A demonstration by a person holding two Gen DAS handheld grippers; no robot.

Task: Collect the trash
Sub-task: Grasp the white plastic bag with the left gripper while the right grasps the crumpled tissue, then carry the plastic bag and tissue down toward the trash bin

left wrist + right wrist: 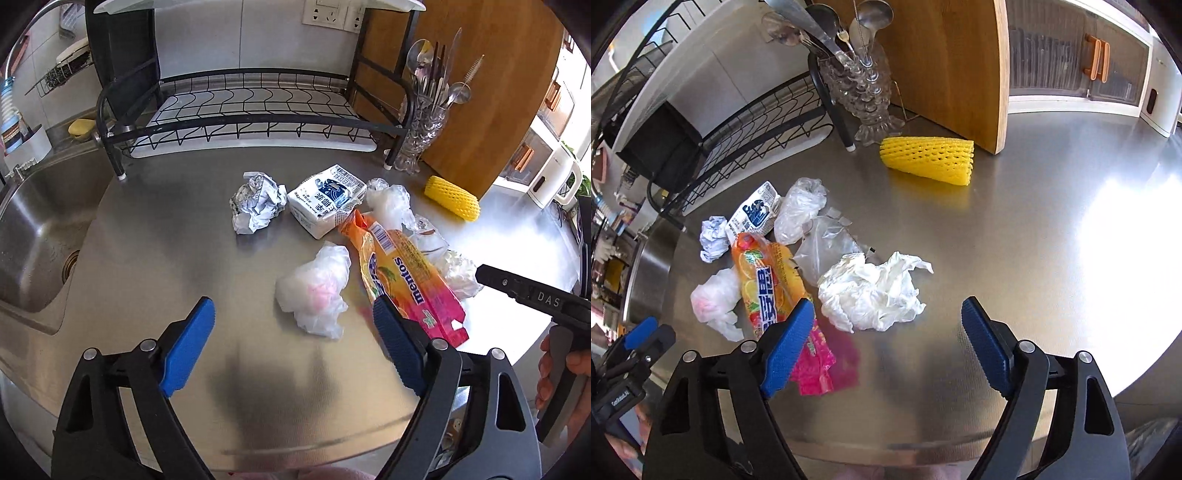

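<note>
Trash lies in a cluster on the steel counter (166,258): a crumpled foil-and-paper ball (256,201), a white milk carton (325,199), an orange and pink Mentos wrapper (406,280), a clear plastic bag with pink inside (314,291), other clear bags (389,199), a crumpled white tissue (875,291) and a yellow foam fruit net (929,158). My left gripper (295,314) is open and empty, just short of the pink-tinted bag. My right gripper (886,314) is open and empty, just short of the tissue, its left finger over the Mentos wrapper (768,284).
A sink (33,236) lies to the left. A black dish rack (255,110) stands at the back. A glass holder of cutlery (424,136) and a wooden cutting board (480,92) stand at the back right. A white cabinet (1082,74) is far right.
</note>
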